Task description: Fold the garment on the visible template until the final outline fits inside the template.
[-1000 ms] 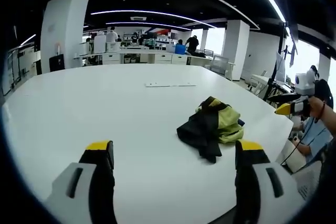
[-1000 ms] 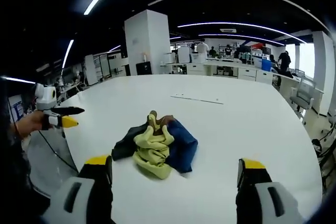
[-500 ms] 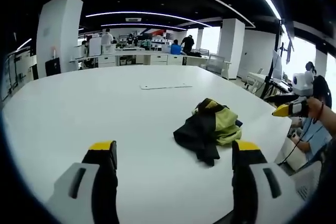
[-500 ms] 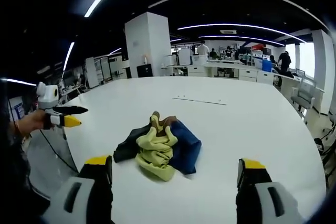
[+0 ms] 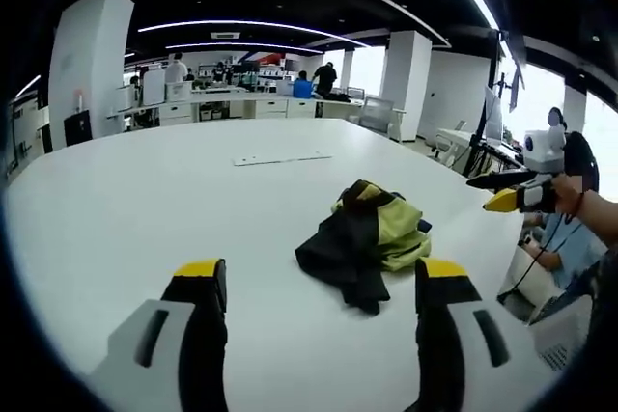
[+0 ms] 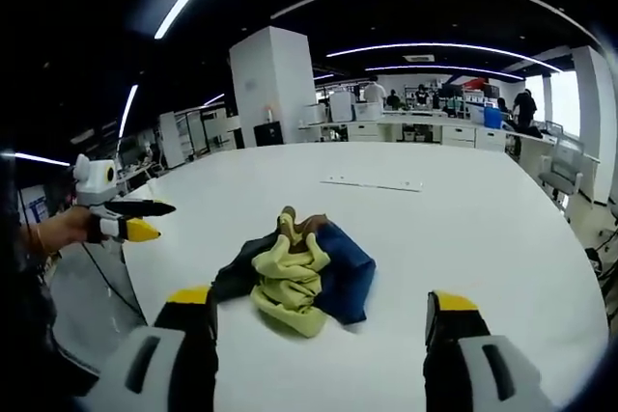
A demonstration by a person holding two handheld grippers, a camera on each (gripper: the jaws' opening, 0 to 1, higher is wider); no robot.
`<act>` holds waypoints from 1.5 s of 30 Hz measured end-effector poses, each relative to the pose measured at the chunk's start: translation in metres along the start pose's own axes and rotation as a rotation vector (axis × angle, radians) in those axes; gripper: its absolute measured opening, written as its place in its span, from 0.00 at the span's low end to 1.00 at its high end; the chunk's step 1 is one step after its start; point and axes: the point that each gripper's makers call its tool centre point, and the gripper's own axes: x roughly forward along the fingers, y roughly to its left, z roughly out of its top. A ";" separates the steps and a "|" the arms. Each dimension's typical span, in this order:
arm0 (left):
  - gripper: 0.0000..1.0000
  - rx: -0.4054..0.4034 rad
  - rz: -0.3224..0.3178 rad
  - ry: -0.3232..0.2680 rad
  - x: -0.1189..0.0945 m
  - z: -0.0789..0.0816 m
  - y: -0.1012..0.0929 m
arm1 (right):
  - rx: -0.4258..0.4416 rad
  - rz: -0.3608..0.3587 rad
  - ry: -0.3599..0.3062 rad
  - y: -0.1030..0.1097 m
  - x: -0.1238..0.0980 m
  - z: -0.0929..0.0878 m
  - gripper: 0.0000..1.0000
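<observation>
Claw jaws are standing wide apart on both sides: the left claw [image 5: 311, 282] and the right claw [image 6: 320, 311] are each hovering above the white bench [image 5: 116, 200], gripping nothing. Between and beyond them, the crumpled dark-navy and pale-yellow garment [image 5: 362, 238] is lying bunched on the bench. The right gripper view is showing its blue side and a brownish inner patch, with a thin flat strip [image 6: 372, 183] lying farther back. No writing is legible.
</observation>
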 end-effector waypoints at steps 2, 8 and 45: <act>0.75 0.007 -0.020 -0.006 0.003 0.001 -0.005 | -0.006 0.003 0.006 -0.001 0.001 0.000 0.85; 0.68 0.005 -0.068 -0.001 0.013 0.002 -0.016 | -0.003 0.029 0.012 0.003 0.005 0.002 0.78; 0.29 -0.011 -0.166 0.110 0.100 -0.027 -0.058 | -0.089 0.249 0.107 -0.011 0.092 0.001 0.24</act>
